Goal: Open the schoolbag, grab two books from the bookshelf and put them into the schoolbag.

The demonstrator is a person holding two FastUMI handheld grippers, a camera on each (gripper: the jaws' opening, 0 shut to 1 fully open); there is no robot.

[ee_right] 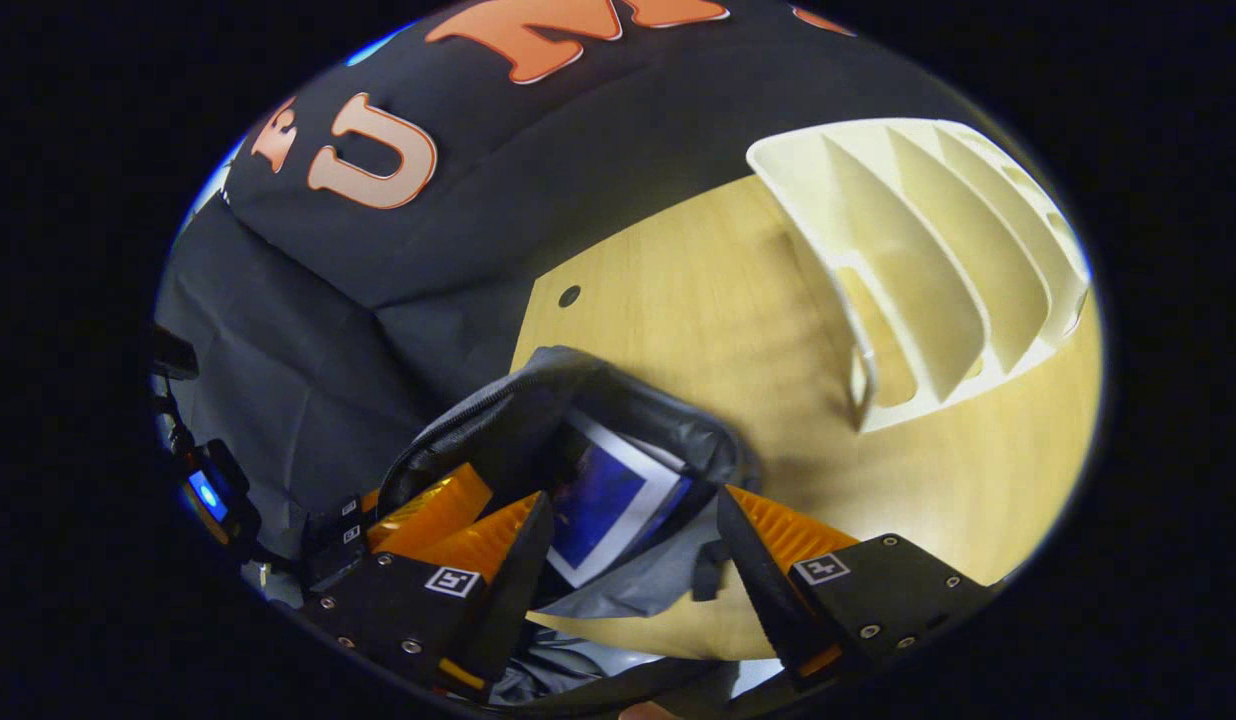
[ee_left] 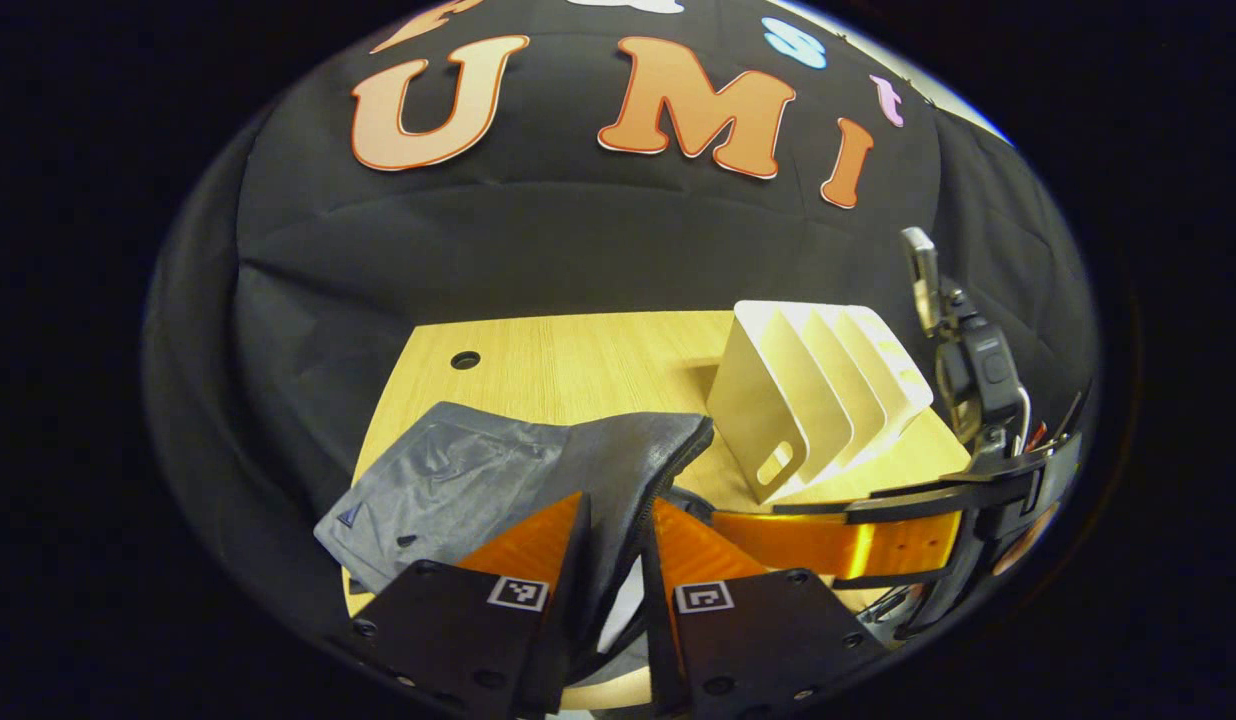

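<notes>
A grey schoolbag (ee_left: 458, 470) lies on the wooden table (ee_left: 578, 370). My left gripper (ee_left: 618, 540) is shut on the bag's zippered edge and holds the mouth up. In the right gripper view the schoolbag (ee_right: 538, 400) gapes open, and a book (ee_right: 608, 500) with a blue cover and white border sits inside it. My right gripper (ee_right: 628, 530) is open, its fingers spread wide on either side of the book at the bag's mouth. The white bookshelf (ee_left: 818, 390) stands to the right, and its slots (ee_right: 938, 250) hold nothing. From the left gripper view, the right gripper (ee_left: 753, 520) reaches in sideways beside the bag.
A small round hole (ee_left: 465, 359) marks the table's far left corner. Black cloth hangs behind the table. Bare tabletop (ee_right: 698, 300) lies between the bag and the bookshelf. A hand-held device with a lit screen (ee_right: 208, 495) shows at the far left.
</notes>
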